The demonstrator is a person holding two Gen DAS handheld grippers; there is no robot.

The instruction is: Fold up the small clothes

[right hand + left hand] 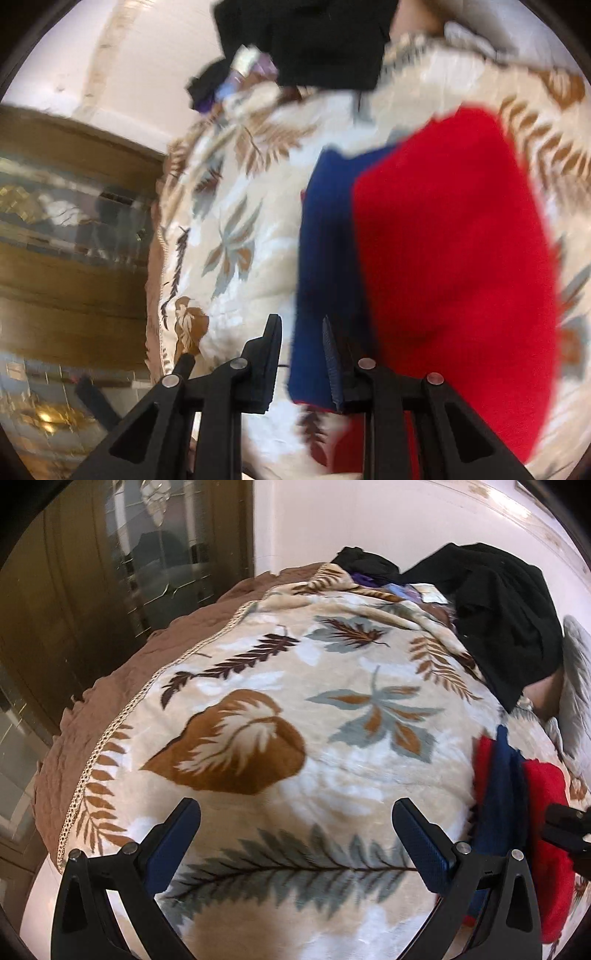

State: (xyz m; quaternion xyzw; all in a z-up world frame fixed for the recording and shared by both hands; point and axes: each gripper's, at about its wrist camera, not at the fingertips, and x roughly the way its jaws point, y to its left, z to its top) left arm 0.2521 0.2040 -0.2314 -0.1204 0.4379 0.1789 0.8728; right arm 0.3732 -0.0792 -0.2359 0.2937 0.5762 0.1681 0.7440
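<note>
Red-blue garment (pixel 424 258) long axis runs away from right claw (pixel 301 325), slightly parted; left claw (pixel 295 808) wide, empty.

A cream blanket (pixel 325 738) printed with brown and grey-blue leaves is covering the bed, its corded trim (pixel 110 731) running along the left edge — a brown quilted bedspread (pixel 74 731) is showing beyond it. A wooden cabinet with glass doors (pixel 122 554) is standing behind, reflecting light. A pale wall (pixel 369 517) is rising at the back — worn and spotted near its top.
</note>
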